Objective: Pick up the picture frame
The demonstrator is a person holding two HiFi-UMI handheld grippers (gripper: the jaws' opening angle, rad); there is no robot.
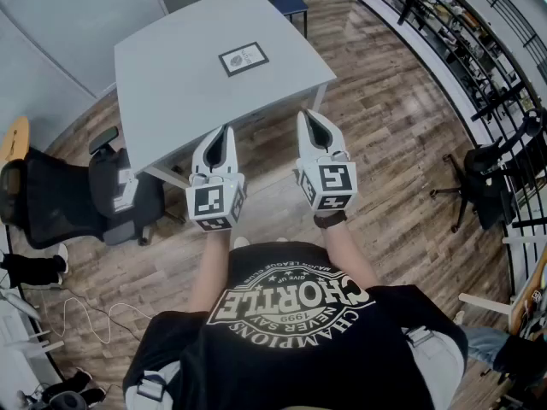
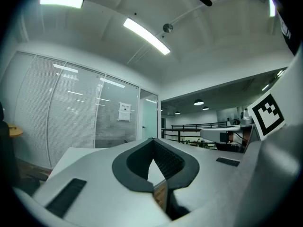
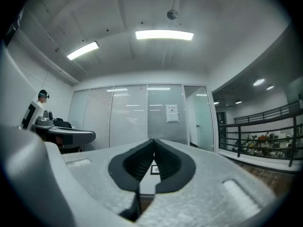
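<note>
The picture frame [image 1: 244, 59], dark-edged with a white sheet inside, lies flat near the middle of the grey table [image 1: 171, 92] in the head view. Both grippers hang in the air short of the table's near edge, side by side and pointing level at it. My left gripper [image 1: 224, 131] is shut with nothing between its jaws. My right gripper [image 1: 308, 117] is shut and empty too. Through the closed jaws of the right gripper [image 3: 153, 145] a small piece of the frame [image 3: 155, 169] shows on the tabletop. The left gripper [image 2: 152, 145] shows only tabletop beyond its jaws.
A black office chair [image 1: 77, 196] stands at the table's left corner, a blue chair [image 1: 291, 1] behind its far side. A railing [image 1: 461, 41] runs along the right, with a black chair base [image 1: 479, 186] near it. Wood floor [image 1: 393, 135] surrounds the table.
</note>
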